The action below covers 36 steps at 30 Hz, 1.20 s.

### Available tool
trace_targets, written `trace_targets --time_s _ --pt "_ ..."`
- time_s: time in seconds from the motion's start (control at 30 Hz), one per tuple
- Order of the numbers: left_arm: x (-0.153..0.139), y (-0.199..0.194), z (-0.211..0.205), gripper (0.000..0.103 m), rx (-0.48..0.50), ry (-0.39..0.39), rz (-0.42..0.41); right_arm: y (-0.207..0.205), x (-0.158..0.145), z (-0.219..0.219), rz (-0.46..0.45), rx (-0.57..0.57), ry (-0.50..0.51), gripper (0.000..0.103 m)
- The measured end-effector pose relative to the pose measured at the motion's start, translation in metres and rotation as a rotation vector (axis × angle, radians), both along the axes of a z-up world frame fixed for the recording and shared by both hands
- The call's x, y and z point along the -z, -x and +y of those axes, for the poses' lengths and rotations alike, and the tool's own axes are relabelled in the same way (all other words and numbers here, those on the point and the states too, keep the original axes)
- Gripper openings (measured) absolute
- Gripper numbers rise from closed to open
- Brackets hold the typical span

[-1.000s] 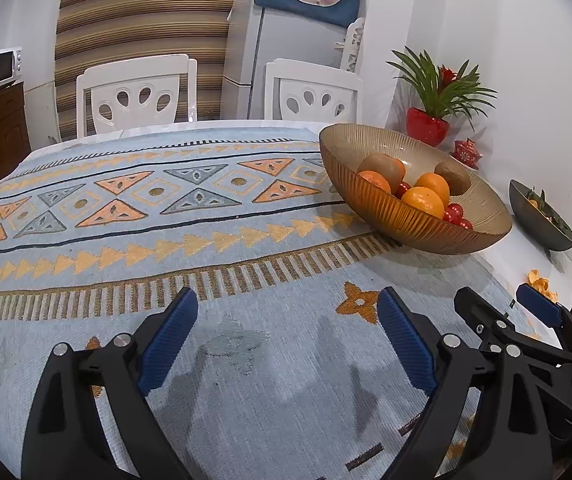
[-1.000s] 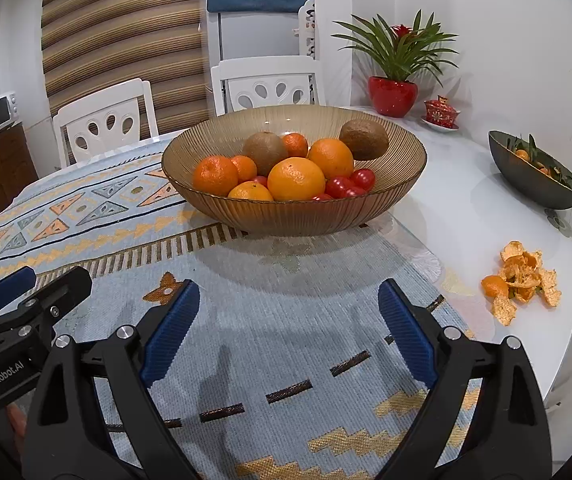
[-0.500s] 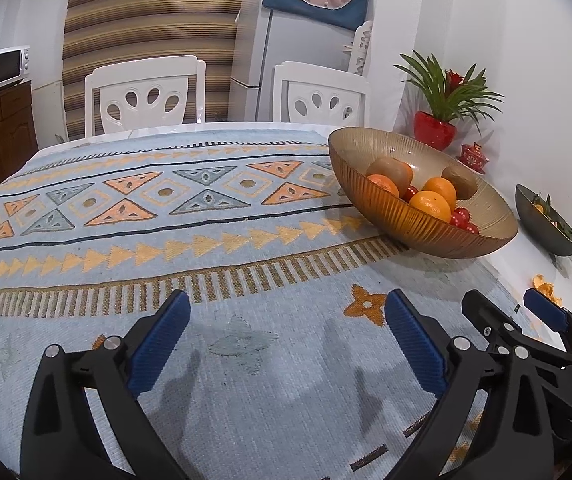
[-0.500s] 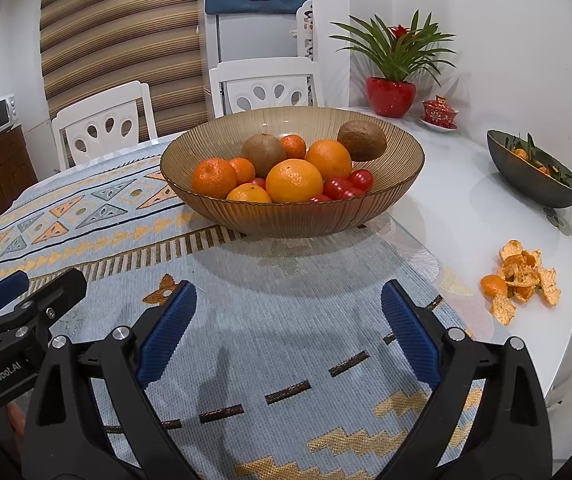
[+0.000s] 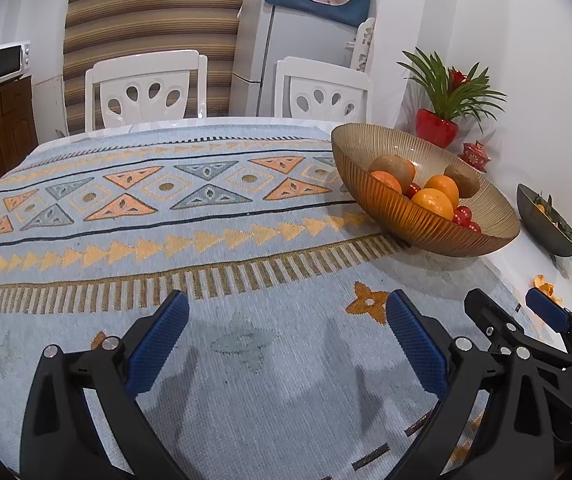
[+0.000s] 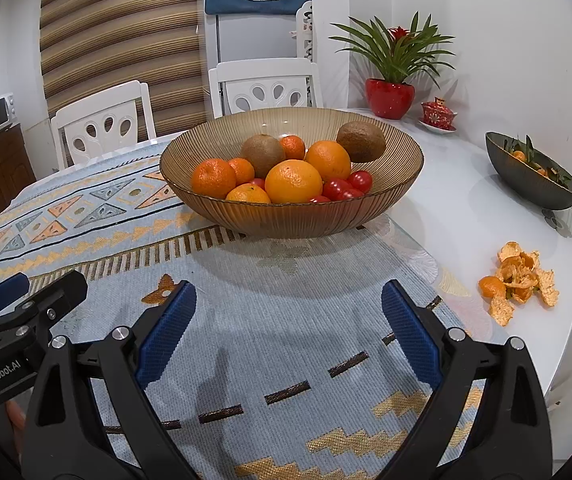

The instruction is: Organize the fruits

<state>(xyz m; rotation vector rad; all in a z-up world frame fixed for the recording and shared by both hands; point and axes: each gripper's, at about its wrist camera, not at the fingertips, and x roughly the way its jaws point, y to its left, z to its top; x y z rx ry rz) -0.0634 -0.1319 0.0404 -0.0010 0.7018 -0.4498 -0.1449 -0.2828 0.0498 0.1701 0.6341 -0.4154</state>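
A ribbed amber glass bowl (image 6: pixel 397 184) stands on the patterned cloth ahead of my right gripper (image 6: pixel 287 300). In it lie oranges (image 6: pixel 293 181), two kiwis (image 6: pixel 262 155) and cherry tomatoes (image 6: pixel 359 181). The right gripper is open and holds nothing, a short way before the bowl. In the left wrist view the same bowl (image 5: pixel 421 222) sits to the right, and my left gripper (image 5: pixel 286 308) hovers open over bare cloth. The right gripper (image 5: pixel 525 314) shows at that view's lower right, open.
Orange peels (image 6: pixel 519 276) lie on the white tabletop (image 6: pixel 457 216) at the right. A dark bowl (image 6: pixel 525 184) with fruit and leaves stands behind them, near a red potted plant (image 6: pixel 389 96) and a small red lidded cup (image 6: pixel 437 114). Two white chairs (image 5: pixel 146 88) stand at the far edge.
Both grippers have drifted slightly back and the views have tilted a little; the bowl and fruit have not moved. Both stay open.
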Motion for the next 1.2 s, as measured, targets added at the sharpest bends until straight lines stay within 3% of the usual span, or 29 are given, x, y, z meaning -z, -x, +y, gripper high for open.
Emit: trace_targets --time_s 0.53,0.63,0.73,0.87,1.0,1.1,1.2 --pt "-0.001 -0.001 0.004 0.098 -0.038 0.000 0.010 0.000 0.000 0.007 0.005 0.002 0.039 0.100" --pt "-0.002 -0.006 0.015 0.098 -0.082 0.029 0.037 -0.003 -0.003 0.020 0.017 -0.034 0.091 0.100" --pt "-0.001 -0.012 0.027 0.098 -0.121 -0.007 0.092 -0.014 -0.011 0.036 0.037 -0.125 0.106 0.100" --pt "0.000 -0.021 0.061 0.098 -0.226 -0.064 0.156 -0.029 -0.017 0.053 0.058 -0.246 0.059 0.100" --pt "0.003 -0.024 0.097 0.098 -0.298 -0.019 0.197 -0.053 -0.013 0.067 0.092 -0.337 -0.018 0.100" --pt "0.007 -0.024 0.107 0.098 -0.308 -0.013 0.203 -0.067 -0.007 0.071 0.112 -0.347 -0.076 0.100" --pt "0.013 -0.025 0.106 0.098 -0.302 -0.085 0.214 -0.080 0.000 0.078 0.146 -0.390 -0.118 0.100"
